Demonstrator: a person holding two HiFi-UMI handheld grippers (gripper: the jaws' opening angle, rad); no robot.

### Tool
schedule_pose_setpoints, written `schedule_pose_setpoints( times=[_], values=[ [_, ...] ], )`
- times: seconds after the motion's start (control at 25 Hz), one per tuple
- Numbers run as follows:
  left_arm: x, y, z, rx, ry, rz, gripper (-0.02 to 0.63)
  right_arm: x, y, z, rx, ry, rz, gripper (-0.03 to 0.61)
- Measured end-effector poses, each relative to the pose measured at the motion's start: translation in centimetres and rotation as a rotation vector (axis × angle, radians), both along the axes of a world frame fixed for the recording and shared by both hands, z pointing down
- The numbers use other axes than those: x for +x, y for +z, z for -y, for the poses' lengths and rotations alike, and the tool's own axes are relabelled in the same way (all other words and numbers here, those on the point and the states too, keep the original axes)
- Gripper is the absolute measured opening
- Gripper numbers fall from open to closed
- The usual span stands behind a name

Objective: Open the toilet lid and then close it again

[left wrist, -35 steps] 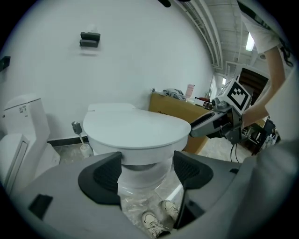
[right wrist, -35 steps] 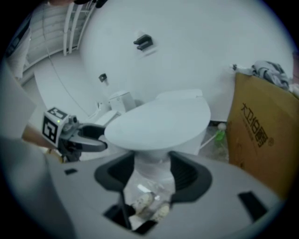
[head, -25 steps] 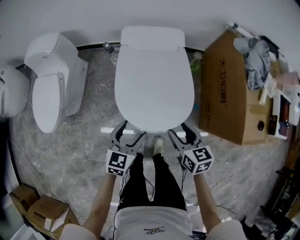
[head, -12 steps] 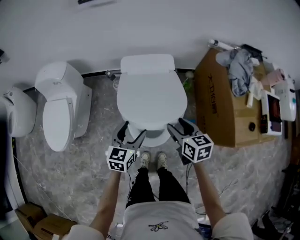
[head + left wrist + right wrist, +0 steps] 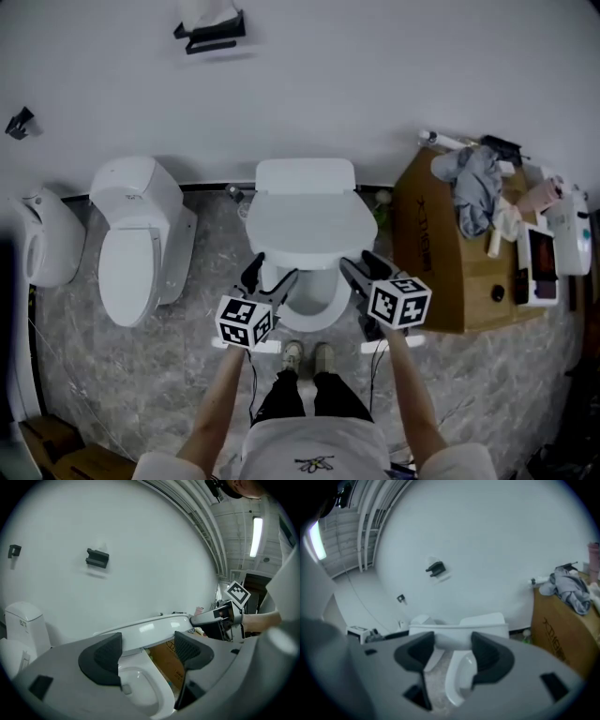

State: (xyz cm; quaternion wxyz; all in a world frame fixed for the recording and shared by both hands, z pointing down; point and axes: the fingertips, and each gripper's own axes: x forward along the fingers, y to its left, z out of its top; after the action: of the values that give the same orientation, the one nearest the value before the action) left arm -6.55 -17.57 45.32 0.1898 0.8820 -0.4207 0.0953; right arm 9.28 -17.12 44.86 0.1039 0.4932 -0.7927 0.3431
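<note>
The toilet lid (image 5: 310, 225) stands half up over the bowl (image 5: 310, 305), near the far wall. The left tongs (image 5: 270, 277) and right tongs (image 5: 362, 266) are wide open at its near rim and clamp nothing. The lid looks stiff, smooth and probably slippery, so this front rim is the best hold.

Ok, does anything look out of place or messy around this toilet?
Nothing spilled or broken shows. The oddest thing is the grey cloth heaped loosely on the cardboard box beside the toilet. The lid is tilted part-way up.
</note>
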Motion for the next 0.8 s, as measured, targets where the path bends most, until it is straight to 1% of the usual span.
schedule_pose_setpoints(
  times=[0.12,0.28,0.44,0.64,0.8],
  values=[
    [0.1,-1.2,1.5,0.013,-0.002,0.001,0.359,0.2,-1.2,1.6,0.008,0.012,0.015,0.265],
    [0.3,-2.2,3.6,0.053,0.013,0.08,0.357,0.5,-2.7,3.8,0.009,0.034,0.034,0.265],
    [0.3,-4.1,6.2,0.064,0.011,0.056,0.357,0.8,-4.2,6.5,0.015,0.049,0.049,0.265],
    [0.6,-6.0,9.8,0.095,0.019,0.072,0.357,1.0,-6.7,10.4,0.048,0.084,0.082,0.265],
    [0.9,-7.4,12.9,0.113,0.022,0.083,0.357,1.4,-8.2,13.7,0.06,0.093,0.093,0.264]
  ],
)
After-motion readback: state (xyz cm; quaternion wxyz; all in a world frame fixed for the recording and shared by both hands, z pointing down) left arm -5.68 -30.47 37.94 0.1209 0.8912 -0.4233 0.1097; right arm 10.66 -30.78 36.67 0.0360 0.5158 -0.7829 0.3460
